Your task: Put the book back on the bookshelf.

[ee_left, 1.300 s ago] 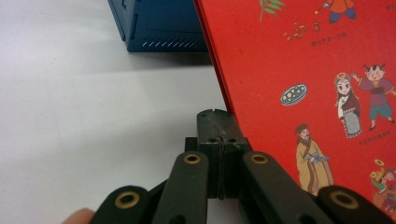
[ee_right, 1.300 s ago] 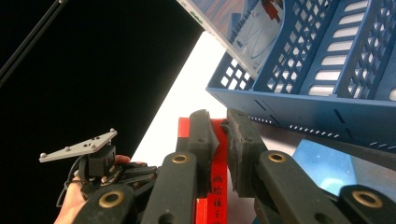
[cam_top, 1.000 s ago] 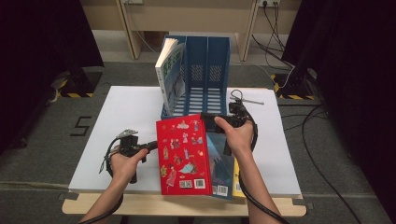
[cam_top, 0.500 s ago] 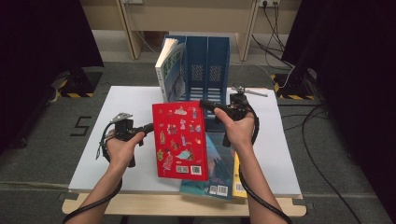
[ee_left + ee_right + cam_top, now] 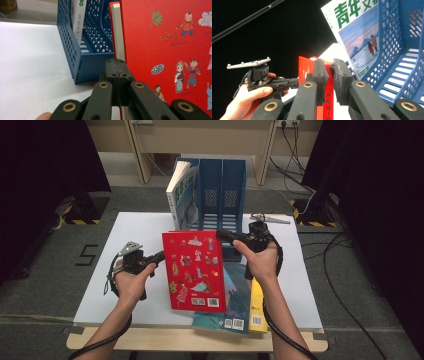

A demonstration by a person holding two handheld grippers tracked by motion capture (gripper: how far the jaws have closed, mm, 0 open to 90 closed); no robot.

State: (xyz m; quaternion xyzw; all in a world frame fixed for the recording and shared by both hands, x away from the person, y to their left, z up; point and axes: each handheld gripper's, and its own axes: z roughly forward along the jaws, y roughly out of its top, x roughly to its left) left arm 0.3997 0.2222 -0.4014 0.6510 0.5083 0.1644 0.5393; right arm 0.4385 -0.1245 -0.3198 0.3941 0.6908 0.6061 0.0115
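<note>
Two grippers, the left gripper [image 5: 159,256] and right gripper [image 5: 223,235], clench opposite edges of a stiff red book [image 5: 194,269] pinned between their jaws above the table [image 5: 100,285], its glossy, likely slippery cover best held near the corners.

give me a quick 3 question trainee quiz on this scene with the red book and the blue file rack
1. True or false: both grippers are clamped on the red book.
2. Which compartment of the blue file rack already holds a book: left, middle or right in the high view?
3. What lies on the table under the raised red book?

Key
1. True: left gripper on its left edge, right gripper on its top right corner.
2. Left.
3. A teal book and a yellow book.
</note>
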